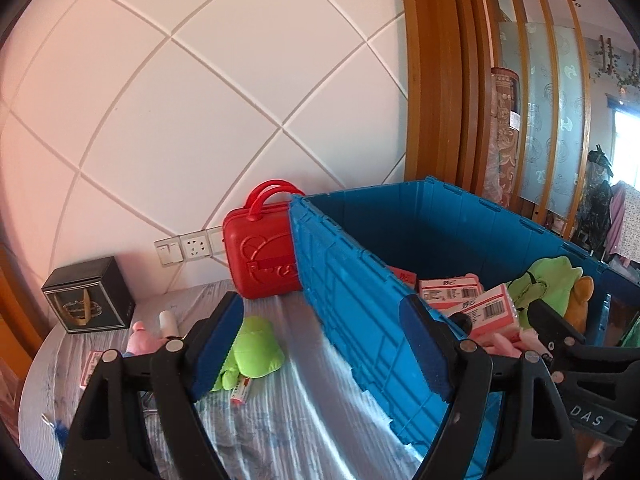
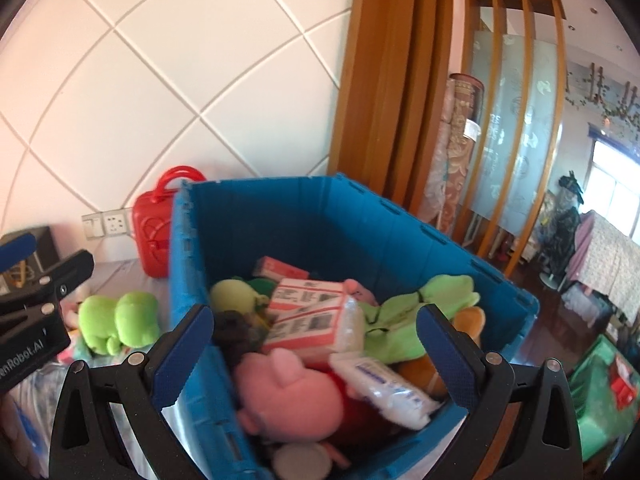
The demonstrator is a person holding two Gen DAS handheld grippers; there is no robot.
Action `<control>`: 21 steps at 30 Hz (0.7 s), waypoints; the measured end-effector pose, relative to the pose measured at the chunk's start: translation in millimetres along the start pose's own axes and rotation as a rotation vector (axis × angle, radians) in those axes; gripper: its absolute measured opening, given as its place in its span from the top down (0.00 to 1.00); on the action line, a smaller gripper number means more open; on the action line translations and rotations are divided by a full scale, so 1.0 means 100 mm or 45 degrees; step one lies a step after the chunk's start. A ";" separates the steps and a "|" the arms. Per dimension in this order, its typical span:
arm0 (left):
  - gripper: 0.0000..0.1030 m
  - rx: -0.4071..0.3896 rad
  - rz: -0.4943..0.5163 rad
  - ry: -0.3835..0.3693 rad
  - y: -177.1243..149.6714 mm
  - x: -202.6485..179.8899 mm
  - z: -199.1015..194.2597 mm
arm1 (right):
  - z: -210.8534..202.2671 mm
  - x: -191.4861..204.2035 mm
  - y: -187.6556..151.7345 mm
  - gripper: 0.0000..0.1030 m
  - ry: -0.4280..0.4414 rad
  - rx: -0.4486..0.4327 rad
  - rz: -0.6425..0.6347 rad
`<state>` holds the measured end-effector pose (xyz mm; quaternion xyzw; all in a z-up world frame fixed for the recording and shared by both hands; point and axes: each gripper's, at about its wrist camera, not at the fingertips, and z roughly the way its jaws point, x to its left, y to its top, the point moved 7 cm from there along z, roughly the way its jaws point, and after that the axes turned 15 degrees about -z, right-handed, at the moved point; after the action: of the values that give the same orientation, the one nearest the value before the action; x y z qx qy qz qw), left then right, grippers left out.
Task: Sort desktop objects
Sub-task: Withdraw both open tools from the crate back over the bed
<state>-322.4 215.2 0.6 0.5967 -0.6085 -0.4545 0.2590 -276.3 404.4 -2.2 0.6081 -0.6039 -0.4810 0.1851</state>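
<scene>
A blue plastic crate [image 1: 360, 280] stands on the table and shows in the right wrist view [image 2: 320, 216] too. It holds a pink pig plush [image 2: 288, 384], pink tissue packs [image 2: 312, 312], a white tissue pack [image 2: 384, 388] and a green frog plush [image 2: 424, 320]. My right gripper [image 2: 316, 356] is open and empty above the crate's near end. My left gripper [image 1: 320, 348] is open and empty, straddling the crate's left wall. A green plush [image 1: 252, 352] lies on the table left of the crate, also in the right wrist view [image 2: 116, 320].
A red toy suitcase [image 1: 260, 252] stands against the wall behind the crate. A black gift box [image 1: 88, 296] sits at the far left. A pink plush [image 1: 142, 340], a white bottle [image 1: 168, 322] and small packets [image 1: 242, 392] lie on the grey tablecloth [image 1: 280, 420].
</scene>
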 end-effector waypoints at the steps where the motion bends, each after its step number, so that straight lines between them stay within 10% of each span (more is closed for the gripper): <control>1: 0.22 0.003 -0.013 0.013 -0.02 0.11 -0.03 | -0.04 0.10 0.03 0.00 0.009 -0.007 -0.010; 21: 0.22 0.158 -0.185 0.391 -0.78 2.61 -0.27 | -0.15 2.50 -0.06 0.00 0.441 0.012 -0.211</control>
<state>-300.9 -32.8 -114.0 0.7164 -0.5440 -0.3369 0.2780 -308.6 171.7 -90.5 0.7303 -0.5130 -0.3799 0.2432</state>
